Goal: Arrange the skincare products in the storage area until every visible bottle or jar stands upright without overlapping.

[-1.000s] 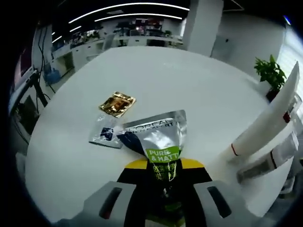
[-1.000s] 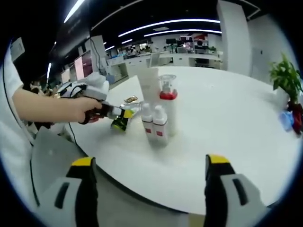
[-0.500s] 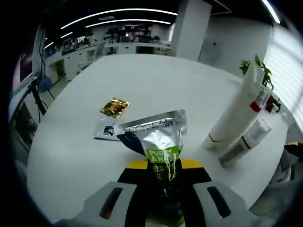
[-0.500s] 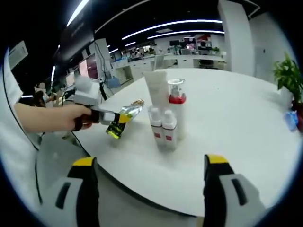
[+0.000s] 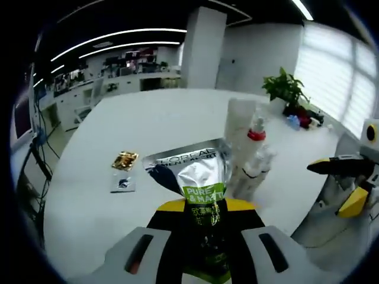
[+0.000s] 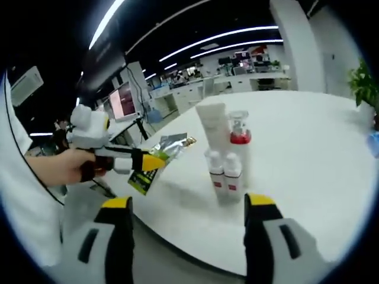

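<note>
My left gripper (image 5: pixel 204 214) is shut on the green lower end of a silver face-mask sachet (image 5: pixel 196 172) and holds it above the white round table (image 5: pixel 89 207). In the right gripper view a hand holds that left gripper (image 6: pixel 135 162) with the sachet (image 6: pixel 164 149) off the table's left edge. A white tube (image 6: pixel 213 128), a pump bottle with a red collar (image 6: pixel 239 142) and two small white bottles (image 6: pixel 224 179) stand upright in a tight cluster. My right gripper (image 6: pixel 186 207) is open, short of the table and holding nothing.
A gold sachet (image 5: pixel 124 160) and a small silver-blue sachet (image 5: pixel 122 183) lie flat on the table's left part. A potted plant (image 5: pixel 284 90) stands past the far edge. Office desks and monitors fill the background. A person's sleeve (image 6: pixel 23 195) is at the left.
The left view has swung right, so the bottle cluster now sits near its middle and the right gripper appears. The sachet stays clamped and has risen. The right gripper remains open.
</note>
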Demonstrator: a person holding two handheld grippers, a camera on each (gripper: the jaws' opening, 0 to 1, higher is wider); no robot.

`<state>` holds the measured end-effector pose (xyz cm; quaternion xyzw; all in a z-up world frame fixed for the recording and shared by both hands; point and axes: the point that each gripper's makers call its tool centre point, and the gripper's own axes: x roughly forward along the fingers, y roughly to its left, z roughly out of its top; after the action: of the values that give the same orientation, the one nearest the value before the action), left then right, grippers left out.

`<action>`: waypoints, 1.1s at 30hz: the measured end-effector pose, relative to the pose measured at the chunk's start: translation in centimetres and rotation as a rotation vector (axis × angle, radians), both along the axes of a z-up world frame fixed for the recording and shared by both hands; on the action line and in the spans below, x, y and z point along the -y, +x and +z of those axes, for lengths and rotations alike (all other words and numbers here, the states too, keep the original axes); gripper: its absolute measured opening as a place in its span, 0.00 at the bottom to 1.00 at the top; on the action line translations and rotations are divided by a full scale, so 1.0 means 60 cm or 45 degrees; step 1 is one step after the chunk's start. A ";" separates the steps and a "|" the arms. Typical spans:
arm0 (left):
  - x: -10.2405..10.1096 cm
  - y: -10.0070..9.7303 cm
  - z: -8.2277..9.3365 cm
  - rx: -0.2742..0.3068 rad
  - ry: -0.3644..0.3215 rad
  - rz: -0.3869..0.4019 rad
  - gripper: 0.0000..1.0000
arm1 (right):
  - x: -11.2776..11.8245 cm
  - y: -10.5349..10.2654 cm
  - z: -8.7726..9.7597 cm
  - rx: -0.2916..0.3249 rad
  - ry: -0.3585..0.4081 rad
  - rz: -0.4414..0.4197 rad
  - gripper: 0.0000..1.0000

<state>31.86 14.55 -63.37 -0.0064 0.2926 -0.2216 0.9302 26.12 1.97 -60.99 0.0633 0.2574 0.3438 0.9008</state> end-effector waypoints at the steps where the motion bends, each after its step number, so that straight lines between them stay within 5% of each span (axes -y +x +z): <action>1: 0.003 -0.004 0.004 0.010 0.002 -0.014 0.18 | -0.004 0.000 0.004 -0.001 0.027 0.002 0.69; 6: 0.027 -0.025 0.024 0.068 0.011 -0.130 0.18 | -0.023 0.007 0.030 -0.007 0.196 -0.019 0.59; 21: 0.092 -0.073 0.070 0.183 -0.026 -0.395 0.18 | -0.045 0.047 0.062 -0.036 0.455 -0.076 0.49; 33: 0.110 -0.090 0.077 0.193 -0.062 -0.454 0.18 | -0.048 0.057 0.063 -0.118 0.660 -0.142 0.28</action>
<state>26.43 7.96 -58.74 0.0396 0.2129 -0.3896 0.8952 29.53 4.87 -57.19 0.3217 0.1976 0.3448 0.8594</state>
